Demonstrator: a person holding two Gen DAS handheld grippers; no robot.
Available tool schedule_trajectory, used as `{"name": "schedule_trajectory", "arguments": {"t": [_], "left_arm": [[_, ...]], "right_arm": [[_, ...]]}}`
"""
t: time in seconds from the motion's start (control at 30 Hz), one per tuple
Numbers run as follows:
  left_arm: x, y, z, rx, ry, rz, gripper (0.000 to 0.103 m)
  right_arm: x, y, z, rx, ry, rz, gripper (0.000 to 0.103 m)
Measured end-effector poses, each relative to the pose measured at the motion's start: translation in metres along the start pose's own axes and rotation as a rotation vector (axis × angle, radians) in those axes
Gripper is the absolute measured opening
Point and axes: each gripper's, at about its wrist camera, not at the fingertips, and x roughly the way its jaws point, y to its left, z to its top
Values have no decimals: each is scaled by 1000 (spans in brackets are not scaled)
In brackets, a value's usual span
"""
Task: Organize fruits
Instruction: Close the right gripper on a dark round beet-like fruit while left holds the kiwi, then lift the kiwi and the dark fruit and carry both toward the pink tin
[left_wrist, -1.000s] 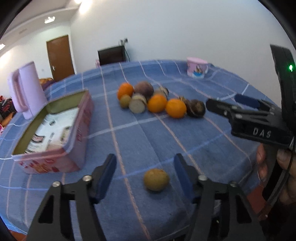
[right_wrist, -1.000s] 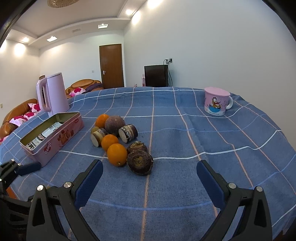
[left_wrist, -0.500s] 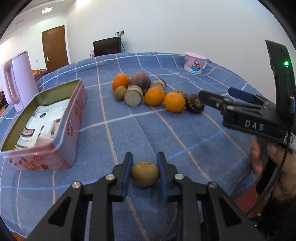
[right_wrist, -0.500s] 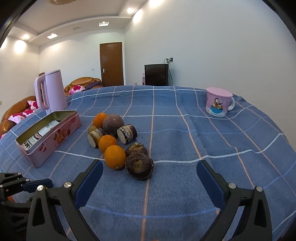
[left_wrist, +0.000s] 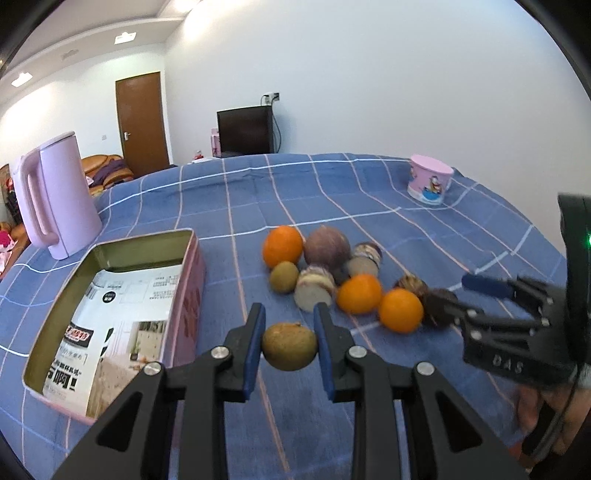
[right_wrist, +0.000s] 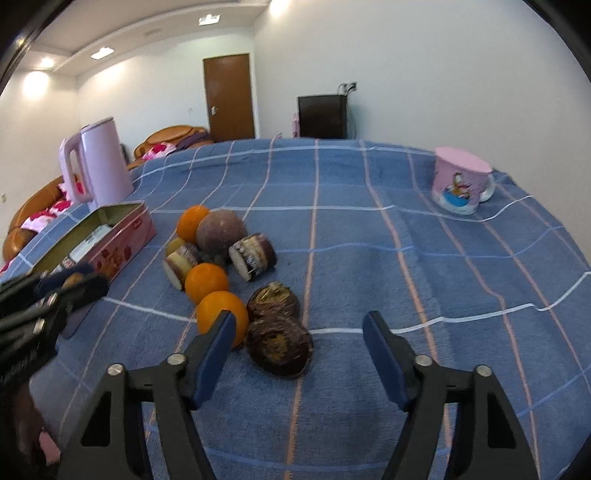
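Observation:
My left gripper (left_wrist: 289, 332) is shut on a brown-green kiwi (left_wrist: 289, 346) and holds it above the blue checked cloth, just right of the open pink tin box (left_wrist: 110, 306). A cluster of fruit lies beyond: oranges (left_wrist: 282, 246), a second kiwi (left_wrist: 283, 276), cut taro pieces (left_wrist: 314, 286) and dark round roots (left_wrist: 439, 301). My right gripper (right_wrist: 299, 332) is open and empty, its jaws wide around the nearest dark root (right_wrist: 279, 345), beside an orange (right_wrist: 221, 316). It also shows at the right of the left wrist view (left_wrist: 476, 295).
A pink kettle (left_wrist: 55, 199) stands behind the tin (right_wrist: 110, 236). A pink cartoon mug (right_wrist: 460, 181) stands at the far right of the table. The table's front edge lies close below both grippers. A sofa, a door and a black cabinet stand behind.
My left gripper closed on the kiwi and lifted it off the cloth, moving toward the fruit cluster and tin. My right gripper moved forward and narrowed its jaws around the near dark root.

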Motion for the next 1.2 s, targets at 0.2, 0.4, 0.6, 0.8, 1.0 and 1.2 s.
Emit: {"name": "schedule_trajectory", "arguments": {"t": [0.2, 0.4, 0.6, 0.8, 1.0, 1.2], "left_arm": [[14, -1, 1, -7, 8, 5, 28], [15, -4, -2, -2, -6, 4, 28], [8, -4, -4, 1, -45, 11, 28], [4, -4, -5, 2, -73, 28, 28], [1, -3, -6, -4, -95, 37, 28], [-3, -2, -8, -13, -115, 42, 28]], "right_arm": [[7, -1, 0, 9, 39, 56, 59], [16, -1, -2, 21, 97, 134, 41], [7, 5, -4, -29, 51, 121, 41], [-4, 2, -4, -21, -21, 131, 41], [-10, 3, -4, -34, -65, 125, 41], [-15, 4, -5, -43, -100, 123, 41]]}}
